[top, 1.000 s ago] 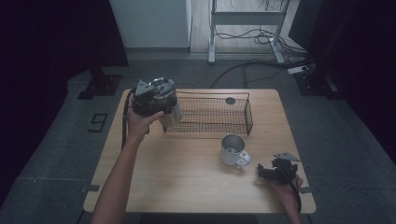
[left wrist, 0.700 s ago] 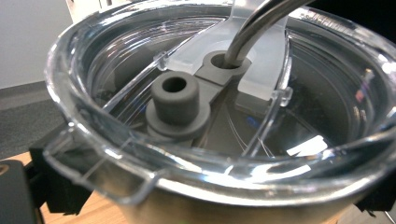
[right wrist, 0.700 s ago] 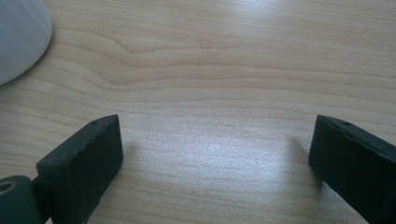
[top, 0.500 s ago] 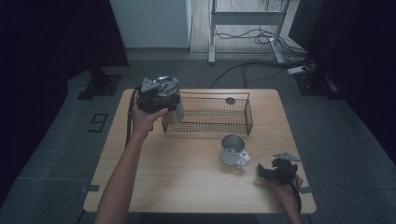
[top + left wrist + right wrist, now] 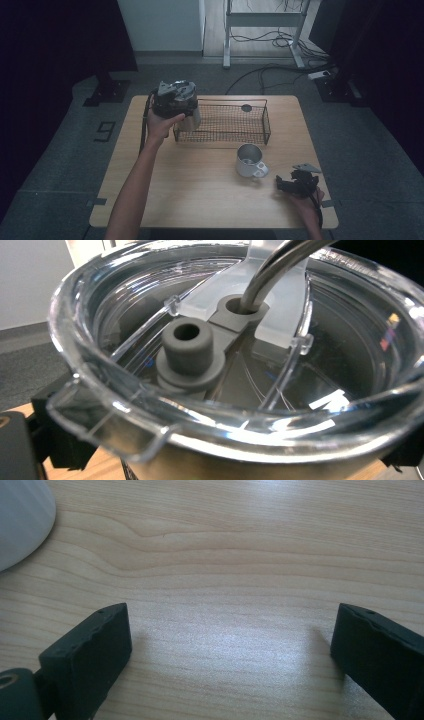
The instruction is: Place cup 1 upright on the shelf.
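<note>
A steel tumbler (image 5: 192, 120) with a clear lid (image 5: 210, 365) and a bent metal straw (image 5: 270, 270) is held at the left end of the black wire basket (image 5: 235, 131). I cannot tell if its base is inside the basket. My left gripper (image 5: 174, 100) is shut on the tumbler from above; in the left gripper view its black jaws stand on both sides of the tumbler's body (image 5: 230, 452). My right gripper (image 5: 295, 183) rests on the table at the front right and is open (image 5: 230, 650) over bare wood. A metal mug (image 5: 248, 160) stands left of it.
The wooden table (image 5: 200, 195) has the basket along its far side, with a small dark round thing (image 5: 246, 107) in it. The mug's pale side (image 5: 20, 520) shows in the right gripper view. Cables and a metal stand (image 5: 260, 22) lie on the floor beyond.
My left hand has carried the tumbler rightward, from beside the basket's left corner to its left end. The right gripper and the mug have stayed still.
</note>
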Demonstrator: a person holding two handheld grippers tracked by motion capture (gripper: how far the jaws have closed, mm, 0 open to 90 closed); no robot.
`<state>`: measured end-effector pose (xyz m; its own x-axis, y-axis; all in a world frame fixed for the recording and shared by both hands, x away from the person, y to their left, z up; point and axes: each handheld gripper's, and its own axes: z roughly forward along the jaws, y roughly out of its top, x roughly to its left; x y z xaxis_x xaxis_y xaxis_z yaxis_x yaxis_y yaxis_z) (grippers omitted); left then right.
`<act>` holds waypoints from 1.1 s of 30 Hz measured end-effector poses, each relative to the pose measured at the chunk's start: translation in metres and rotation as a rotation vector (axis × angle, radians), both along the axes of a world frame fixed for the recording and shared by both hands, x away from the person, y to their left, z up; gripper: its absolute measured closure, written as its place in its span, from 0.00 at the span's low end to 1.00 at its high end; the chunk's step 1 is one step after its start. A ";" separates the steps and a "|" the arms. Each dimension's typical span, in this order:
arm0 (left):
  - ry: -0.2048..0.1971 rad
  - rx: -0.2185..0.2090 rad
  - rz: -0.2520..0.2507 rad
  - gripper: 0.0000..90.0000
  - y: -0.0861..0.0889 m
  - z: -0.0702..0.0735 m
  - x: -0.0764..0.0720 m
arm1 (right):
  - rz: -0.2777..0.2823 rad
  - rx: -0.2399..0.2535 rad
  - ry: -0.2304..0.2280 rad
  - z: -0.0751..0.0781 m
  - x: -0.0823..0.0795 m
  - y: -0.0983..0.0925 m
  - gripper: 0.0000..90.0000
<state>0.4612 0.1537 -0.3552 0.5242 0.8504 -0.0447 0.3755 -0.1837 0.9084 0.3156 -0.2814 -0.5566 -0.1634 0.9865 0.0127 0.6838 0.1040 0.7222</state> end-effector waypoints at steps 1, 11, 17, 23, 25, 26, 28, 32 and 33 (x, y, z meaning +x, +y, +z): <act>0.000 0.001 -0.001 0.05 -0.001 0.000 0.001 | 0.000 0.000 0.000 0.000 0.000 0.000 0.03; 0.004 0.010 -0.008 0.05 -0.008 0.001 0.008 | 0.000 0.000 0.000 0.000 0.000 0.000 0.03; 0.009 0.014 -0.010 0.05 -0.013 0.000 0.015 | 0.000 -0.001 0.001 0.000 0.000 0.000 0.03; 0.012 0.020 -0.014 0.05 -0.019 0.000 0.021 | 0.000 0.000 0.000 0.000 0.000 0.000 0.03; 0.011 0.019 -0.015 0.05 -0.021 -0.001 0.023 | 0.000 0.000 0.000 0.000 0.000 0.000 0.03; 0.012 0.018 -0.015 0.05 -0.021 -0.001 0.023 | 0.000 0.000 0.000 0.000 0.000 0.000 0.03; 0.014 0.018 -0.016 0.05 -0.022 -0.003 0.025 | 0.000 0.000 0.000 0.000 0.000 0.000 0.03; 0.021 0.011 -0.015 0.05 -0.022 -0.006 0.029 | 0.000 0.000 0.000 0.000 0.000 0.000 0.03; 0.021 0.012 -0.016 0.05 -0.022 -0.007 0.030 | -0.001 -0.001 0.001 0.000 0.000 0.000 0.03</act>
<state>0.4911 0.1316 -0.3621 0.5365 0.8427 -0.0454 0.3916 -0.2010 0.8979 0.3156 -0.2814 -0.5565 -0.1629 0.9866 0.0120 0.6846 0.1043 0.7214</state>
